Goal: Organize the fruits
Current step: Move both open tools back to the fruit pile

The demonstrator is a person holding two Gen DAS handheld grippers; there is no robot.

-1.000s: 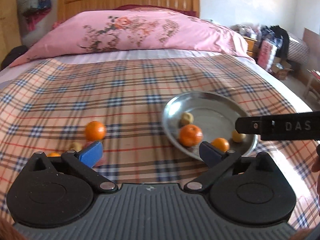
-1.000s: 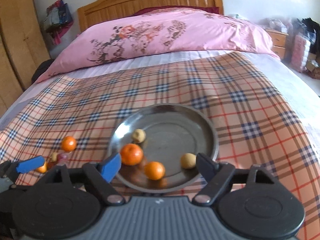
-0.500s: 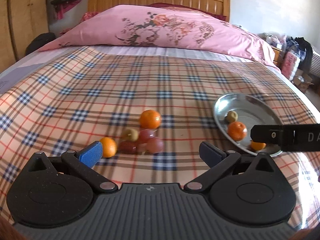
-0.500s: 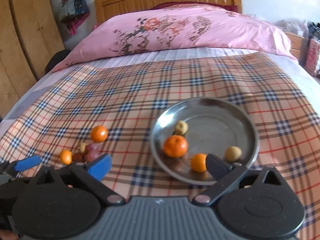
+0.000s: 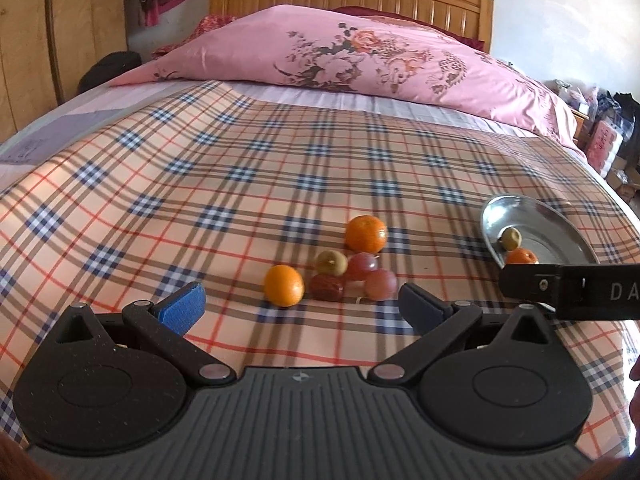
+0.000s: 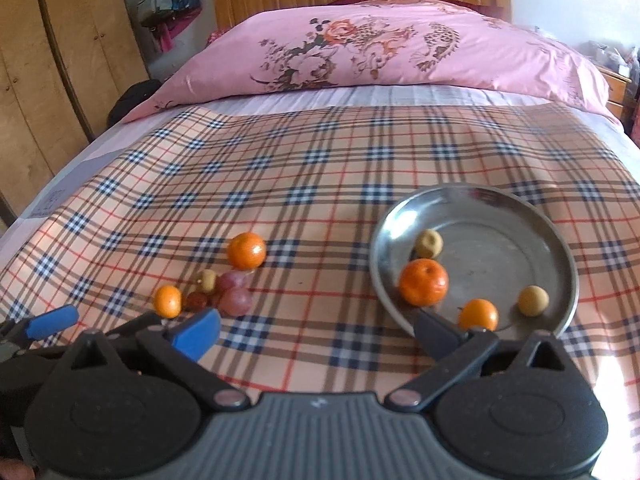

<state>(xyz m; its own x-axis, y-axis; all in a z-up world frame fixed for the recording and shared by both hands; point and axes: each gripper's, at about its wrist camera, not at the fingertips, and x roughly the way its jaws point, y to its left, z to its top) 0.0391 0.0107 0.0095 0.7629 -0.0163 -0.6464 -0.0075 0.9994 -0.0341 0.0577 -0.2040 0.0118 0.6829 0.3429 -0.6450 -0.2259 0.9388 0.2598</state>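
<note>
Bed with a plaid cloth (image 5: 168,184); a pink quilt (image 5: 360,56) lies at the headboard end. Left gripper (image 5: 302,306): fingers spread wide, nothing between them, hovering just short of a loose cluster of fruit on the cloth. The cluster holds a large orange (image 5: 366,233), a small orange (image 5: 284,285), a green fruit (image 5: 331,262), a red date (image 5: 326,287) and two grapes (image 5: 380,285), the smaller pieces touching one another. Right gripper (image 6: 316,330): fingers released and empty, having just been opening, with its right finger (image 6: 436,334) over the near rim of the steel plate (image 6: 556,248). The plate rests on the cloth to the right of the cluster, well apart from it, and holds an orange (image 6: 423,282), a smaller orange (image 6: 478,314) and two pale round fruits (image 6: 533,300)
</note>
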